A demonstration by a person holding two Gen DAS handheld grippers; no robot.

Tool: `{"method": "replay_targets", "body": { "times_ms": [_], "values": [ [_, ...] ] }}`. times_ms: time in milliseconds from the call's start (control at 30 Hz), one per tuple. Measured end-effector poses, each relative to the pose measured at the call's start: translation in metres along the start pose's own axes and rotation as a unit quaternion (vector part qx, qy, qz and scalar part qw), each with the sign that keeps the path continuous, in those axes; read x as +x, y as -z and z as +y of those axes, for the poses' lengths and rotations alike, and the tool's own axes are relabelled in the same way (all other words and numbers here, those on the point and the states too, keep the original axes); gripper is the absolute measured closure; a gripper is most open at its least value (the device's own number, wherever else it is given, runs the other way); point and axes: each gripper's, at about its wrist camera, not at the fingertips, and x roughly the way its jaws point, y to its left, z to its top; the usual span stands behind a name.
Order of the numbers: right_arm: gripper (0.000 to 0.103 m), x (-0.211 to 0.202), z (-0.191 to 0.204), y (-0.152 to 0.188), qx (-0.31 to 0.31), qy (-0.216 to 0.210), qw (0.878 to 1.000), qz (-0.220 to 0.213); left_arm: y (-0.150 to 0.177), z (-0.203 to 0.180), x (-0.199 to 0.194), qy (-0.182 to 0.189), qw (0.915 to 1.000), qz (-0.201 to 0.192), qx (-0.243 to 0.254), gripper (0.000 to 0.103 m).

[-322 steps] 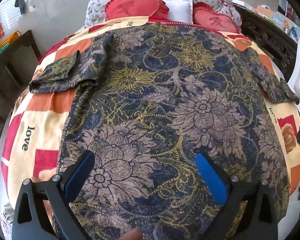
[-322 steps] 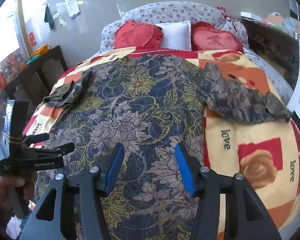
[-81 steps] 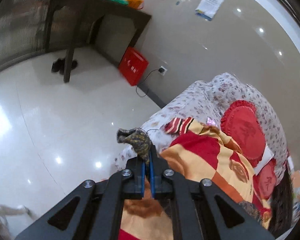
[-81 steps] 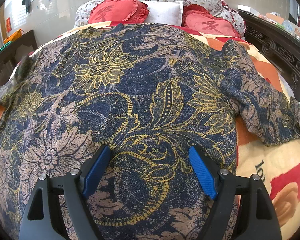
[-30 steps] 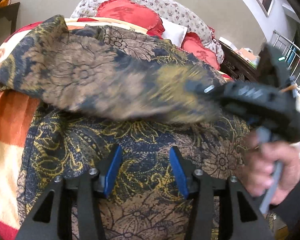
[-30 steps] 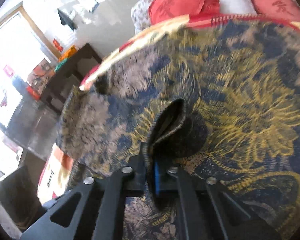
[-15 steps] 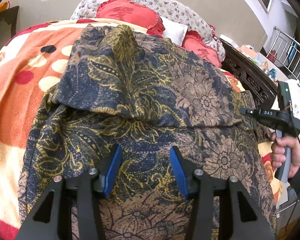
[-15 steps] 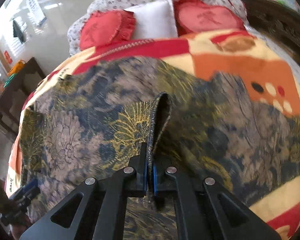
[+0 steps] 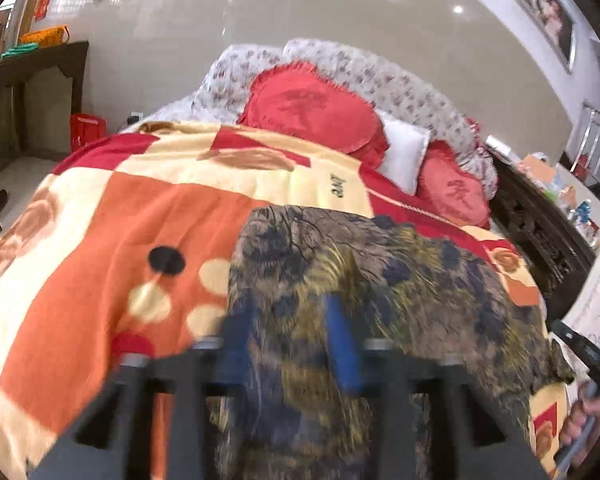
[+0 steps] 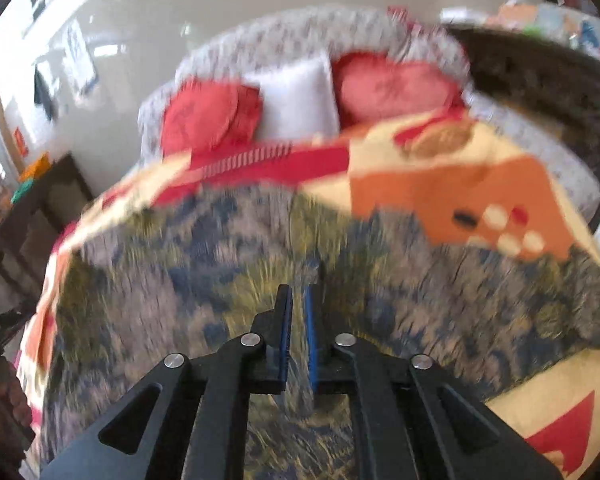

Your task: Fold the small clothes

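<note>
Right gripper (image 10: 298, 320): jaws nearly closed on a ridge of the patterned garment (image 10: 220, 280); left gripper (image 9: 288, 344): released, empty.
Garment lies on the bed blanket (image 9: 100, 232), apparently partly folded; remaining folds judged outstanding. Both views blurred.

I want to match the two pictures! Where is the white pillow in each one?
Left wrist view: the white pillow is upper right of middle, between the two red cushions.
Right wrist view: the white pillow is upper middle, again between the red cushions, though blurred.
Shared landmark: the flowery shirt lying on the bed in front.
</note>
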Motion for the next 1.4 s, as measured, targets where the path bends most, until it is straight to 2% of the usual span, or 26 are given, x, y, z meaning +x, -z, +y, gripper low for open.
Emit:
{"method": "replay_targets", "body": {
  "times_ms": [67, 133, 167, 200, 233, 267, 300, 333, 500, 567, 600, 667, 700, 767, 800, 833, 900, 967, 1000, 1033, 1100, 1167, 1233, 1267, 1333, 1400],
  "values": [
    [0.084, 0.009, 0.033, -0.008, -0.017, -0.003, 1.0, -0.007, -0.007, -0.004, 0.021, -0.005, 0.9999, 0.012, -0.002, 0.091],
    [0.084, 0.036, 0.062, -0.009, -0.065, -0.021, 0.998, 0.017, -0.007, -0.009, 0.045, -0.034, 0.9991, 0.025, 0.006, 0.092],
    [0.084, 0.057, 0.077, -0.004, -0.077, -0.017, 0.997, 0.027, -0.004, -0.011, 0.065, -0.048, 0.9976, 0.048, 0.011, 0.092],
    [0.084, 0.075, 0.079, -0.001, -0.091, 0.004, 0.995, 0.046, 0.001, -0.011, 0.078, -0.061, 0.9957, 0.067, 0.017, 0.093],
    [0.084, 0.095, 0.073, 0.002, -0.1, 0.044, 0.992, 0.065, 0.007, -0.01, 0.087, -0.07, 0.9945, 0.075, 0.021, 0.093],
    [0.087, 0.109, 0.065, 0.008, -0.093, 0.06, 0.991, 0.079, 0.011, -0.009, 0.09, -0.074, 0.9949, 0.063, 0.026, 0.092],
    [0.089, 0.113, 0.057, 0.012, -0.079, 0.048, 0.993, 0.075, 0.013, -0.009, 0.09, -0.078, 0.9949, 0.056, 0.031, 0.092],
    [0.09, 0.111, 0.053, 0.014, -0.075, 0.038, 0.994, 0.066, 0.015, -0.009, 0.089, -0.08, 0.9948, 0.053, 0.035, 0.092],
    [0.09, 0.098, 0.067, 0.013, -0.1, 0.041, 0.992, 0.065, 0.007, -0.009, 0.073, -0.071, 0.9949, 0.062, 0.037, 0.092],
    [0.089, 0.074, 0.077, 0.014, -0.092, 0.009, 0.995, 0.042, 0.007, -0.016, 0.045, -0.069, 0.9962, 0.028, 0.045, 0.09],
    [0.088, 0.065, 0.082, 0.015, -0.096, -0.003, 0.995, 0.034, 0.013, -0.02, 0.028, -0.057, 0.9971, 0.012, 0.049, 0.085],
    [0.084, 0.055, 0.095, 0.031, -0.111, -0.016, 0.993, 0.033, 0.026, -0.027, 0.016, -0.043, 0.9972, 0.01, 0.06, 0.083],
    [0.08, 0.058, 0.101, 0.044, -0.122, -0.016, 0.991, 0.047, 0.037, -0.03, 0.017, -0.045, 0.9965, 0.019, 0.068, 0.082],
    [0.071, 0.079, 0.106, 0.068, -0.134, 0.01, 0.987, 0.092, 0.061, -0.027, 0.043, -0.061, 0.9926, 0.069, 0.079, 0.081],
    [0.07, 0.092, 0.103, 0.081, -0.128, 0.018, 0.985, 0.111, 0.067, -0.022, 0.053, -0.063, 0.9914, 0.087, 0.074, 0.081],
    [0.07, 0.089, 0.102, 0.082, -0.117, 0.011, 0.988, 0.096, 0.066, -0.019, 0.051, -0.051, 0.994, 0.069, 0.068, 0.081],
    [0.069, 0.09, 0.104, 0.075, -0.103, 0.005, 0.988, 0.114, 0.059, -0.016, 0.052, -0.046, 0.9944, 0.082, 0.048, 0.08],
    [0.069, 0.088, 0.105, 0.065, -0.099, -0.004, 0.985, 0.141, 0.057, -0.017, 0.045, -0.05, 0.9941, 0.083, 0.048, 0.08],
    [0.069, 0.081, 0.101, 0.057, -0.092, 0.002, 0.986, 0.14, 0.058, -0.019, 0.036, -0.055, 0.9942, 0.077, 0.05, 0.074],
    [0.069, 0.064, 0.094, 0.051, -0.084, 0.02, 0.989, 0.118, 0.059, -0.021, 0.028, -0.056, 0.9944, 0.071, 0.054, 0.068],
    [0.062, 0.035, 0.068, 0.039, -0.07, 0.037, 0.995, 0.068, 0.071, -0.026, 0.005, -0.051, 0.9955, 0.046, 0.064, 0.036],
    [0.059, 0.005, 0.029, 0.032, -0.053, 0.065, 0.996, 0.025, 0.088, -0.029, -0.008, -0.043, 0.9957, 0.036, 0.073, 0.023],
    [0.057, -0.018, -0.02, 0.028, -0.041, 0.101, 0.994, -0.009, 0.107, -0.034, -0.003, -0.041, 0.9942, 0.05, 0.086, 0.023],
    [0.057, -0.022, -0.043, 0.026, -0.046, 0.115, 0.992, -0.009, 0.112, -0.037, 0.005, -0.051, 0.9919, 0.076, 0.088, 0.023],
    [0.057, -0.027, -0.069, 0.023, -0.104, 0.132, 0.986, 0.005, 0.11, -0.043, 0.007, -0.063, 0.991, 0.069, 0.096, 0.02],
    [0.057, -0.021, -0.077, 0.028, -0.21, 0.151, 0.965, 0.041, 0.11, -0.043, 0.01, -0.066, 0.99, 0.079, 0.097, 0.019]
  ]
}}
